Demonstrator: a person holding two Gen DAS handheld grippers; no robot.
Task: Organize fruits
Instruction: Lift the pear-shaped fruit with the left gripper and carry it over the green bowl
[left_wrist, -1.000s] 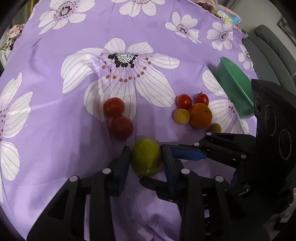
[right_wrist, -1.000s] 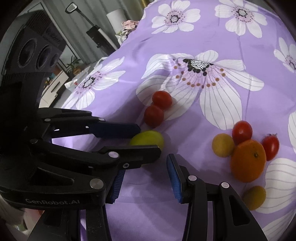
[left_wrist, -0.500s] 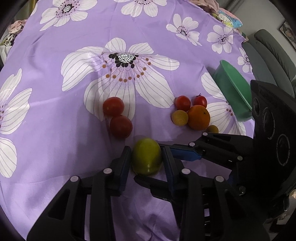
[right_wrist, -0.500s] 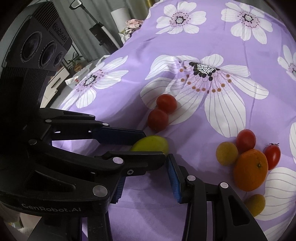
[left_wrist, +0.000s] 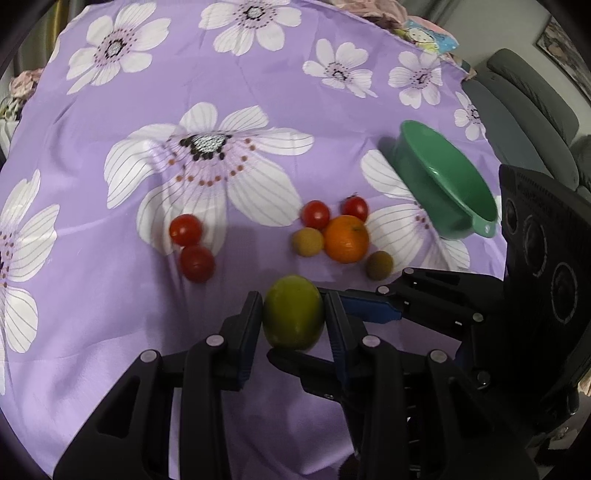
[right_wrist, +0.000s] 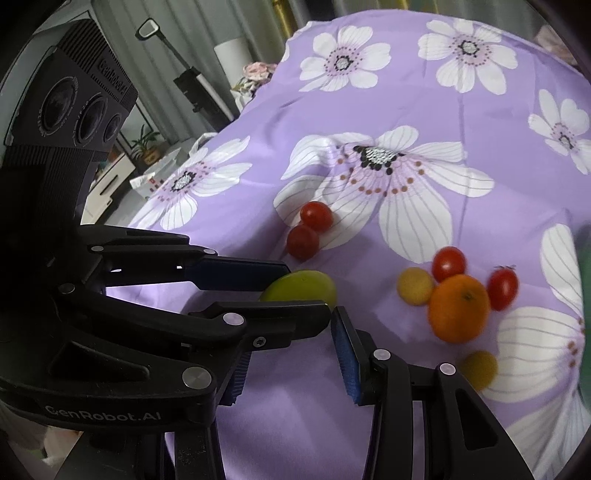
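Purple floral cloth is covering the whole work surface, lying slightly wrinkled. Grey sofa is sitting past its far right edge, with a framed picture hanging on the wall above. On the opposite side, grey curtains are hanging behind a white cylinder, possibly a lamp or purifier, and a potted plant is standing on a low white cabinet.

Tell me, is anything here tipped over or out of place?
Yes: the green bowl looks tilted rather than upright, apart from the fruit. Nothing is in it. The left gripper holds the green fruit.
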